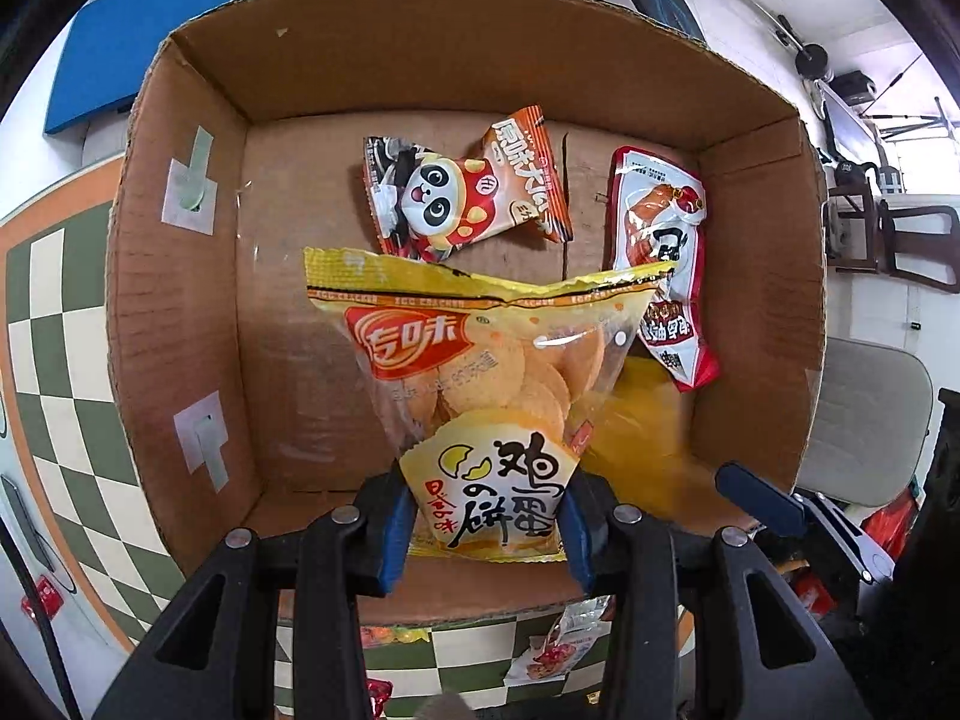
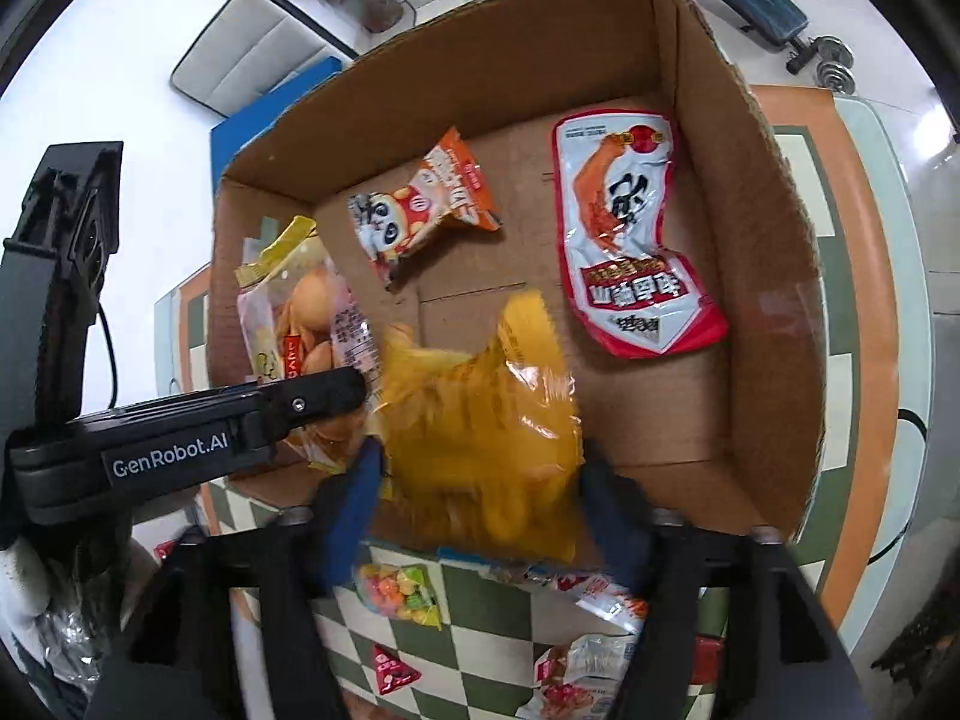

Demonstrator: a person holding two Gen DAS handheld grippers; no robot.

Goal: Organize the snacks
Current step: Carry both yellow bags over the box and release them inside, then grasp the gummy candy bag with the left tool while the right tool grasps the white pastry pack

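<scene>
left claw (image 1: 486, 516): we grip the egg cracker bag (image 1: 480, 372) over the box (image 1: 180, 276)
right claw (image 2: 480, 510): jaws apart, yellow bag (image 2: 480, 420) dropping free
risk: we think the bags could collide, one catching the box wall

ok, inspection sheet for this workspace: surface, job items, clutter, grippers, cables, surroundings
Surface: green and cream checkered tabletop carrying an open cardboard box.
Job's things: panda snack packet and red-and-white pouch lie flat on the box floor; egg cracker bag and blurred yellow bag hang over it.
Clutter: loose packets on the table, among them a colourful candy bag.
Grippers: left gripper shut on the egg cracker bag; right gripper open, the yellow bag between its pads.
Cables: dark cable at the table's edge.
Surroundings: blue board, cushioned chair, dumbbells.
</scene>
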